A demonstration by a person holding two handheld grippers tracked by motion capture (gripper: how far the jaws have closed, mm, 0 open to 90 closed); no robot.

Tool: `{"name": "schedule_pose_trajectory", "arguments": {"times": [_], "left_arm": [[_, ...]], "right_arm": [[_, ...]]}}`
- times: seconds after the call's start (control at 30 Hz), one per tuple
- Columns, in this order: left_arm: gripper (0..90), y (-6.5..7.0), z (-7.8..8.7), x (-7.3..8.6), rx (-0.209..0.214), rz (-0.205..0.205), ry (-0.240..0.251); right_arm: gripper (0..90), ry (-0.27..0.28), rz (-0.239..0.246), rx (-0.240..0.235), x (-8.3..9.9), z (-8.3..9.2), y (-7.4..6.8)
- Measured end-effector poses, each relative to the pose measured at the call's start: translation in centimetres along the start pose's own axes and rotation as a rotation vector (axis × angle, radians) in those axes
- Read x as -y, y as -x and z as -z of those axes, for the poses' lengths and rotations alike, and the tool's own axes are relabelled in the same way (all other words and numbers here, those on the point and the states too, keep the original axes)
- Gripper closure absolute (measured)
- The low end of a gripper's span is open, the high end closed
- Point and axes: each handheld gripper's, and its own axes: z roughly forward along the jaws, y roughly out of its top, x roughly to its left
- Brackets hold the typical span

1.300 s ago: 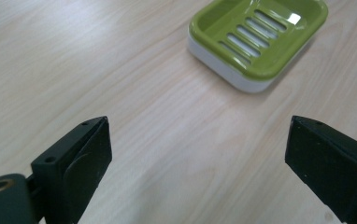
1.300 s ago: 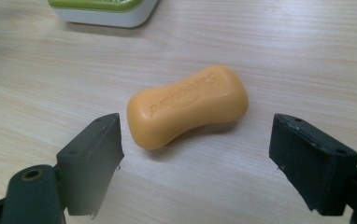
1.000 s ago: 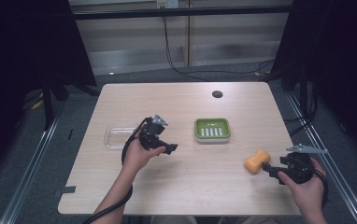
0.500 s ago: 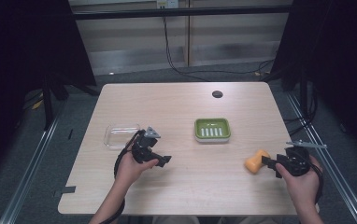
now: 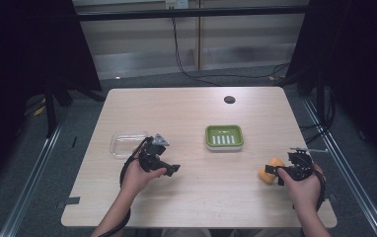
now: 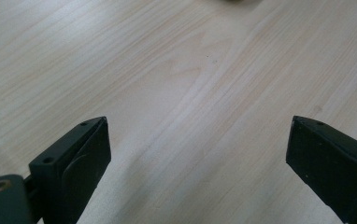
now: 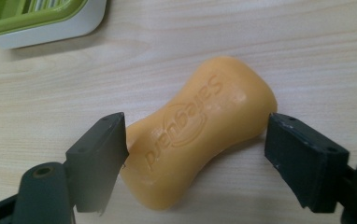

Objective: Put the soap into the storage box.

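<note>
Your right gripper (image 7: 193, 140) has just been opening; its jaws flank the soap (image 7: 200, 128) at lower centre; your left gripper (image 6: 197, 154) gapes empty.

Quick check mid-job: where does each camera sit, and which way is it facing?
High view: above the person's side, facing forward and down on the table; both forearms, left gripper, right gripper.
Left gripper view: on the left gripper, looking down at bare tabletop between open jaws.
Right gripper view: on the right gripper, its jaws astride the orange soap bar.
Shared: soap bar and green soap dish.
</note>
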Motion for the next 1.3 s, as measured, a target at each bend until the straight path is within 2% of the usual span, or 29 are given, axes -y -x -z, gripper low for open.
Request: {"name": "schedule_pose_trajectory", "arguments": {"times": [0.13, 0.2, 0.3, 0.43, 0.5, 0.53, 0.57, 0.63, 0.77, 0.93, 1.07, 1.3], "left_arm": [[6.7, 0.1, 0.1, -0.1, 0.003, 0.003, -0.001], [6.7, 0.1, 0.1, -0.1, -0.002, 0.000, -0.002], [6.7, 0.0, 0.0, 0.0, 0.001, -0.005, -0.001], [6.7, 0.0, 0.0, 0.0, -0.007, -0.006, -0.006], [6.7, -0.1, 0.1, 0.0, -0.005, -0.003, -0.005], [6.7, -0.1, 0.1, 0.0, -0.005, -0.003, -0.005], [6.7, -0.1, 0.2, 0.0, -0.010, -0.004, -0.003], [6.7, 0.0, 0.2, 0.0, -0.007, 0.003, 0.005], [6.7, 0.1, 0.2, 0.0, -0.011, -0.007, 0.001], [6.7, 0.1, 0.3, 0.0, -0.008, -0.004, 0.001], [6.7, 0.0, 0.4, 0.0, -0.011, -0.007, 0.004], [6.7, 0.2, 0.3, 0.0, -0.017, -0.004, 0.002]], "right_arm": [[20.4, -0.016, 0.018, -0.001, -0.2, -0.8, -0.4], [20.3, -0.021, 0.010, -0.002, -0.3, -1.0, -0.5], [20.9, -0.053, 0.038, 0.023, -0.7, -2.0, -0.9], [30.0, -0.078, 0.102, 0.075, -1.2, -2.4, -1.4], [37.5, -0.096, 0.138, 0.113, -1.4, -2.4, -1.7], [37.5, -0.096, 0.138, 0.113, -1.4, -2.4, -1.7], [46.1, -0.116, 0.168, 0.124, -1.6, -2.4, -2.0], [48.6, -0.140, 0.201, 0.139, -1.8, -2.5, -2.1], [49.1, -0.174, 0.229, 0.144, -2.1, -2.5, -2.2], [48.9, -0.200, 0.228, 0.150, -2.4, -2.6, -2.4], [48.5, -0.217, 0.269, 0.182, -2.4, -2.8, -2.8], [49.8, -0.247, 0.275, 0.187, -2.8, -2.9, -3.0]]}}
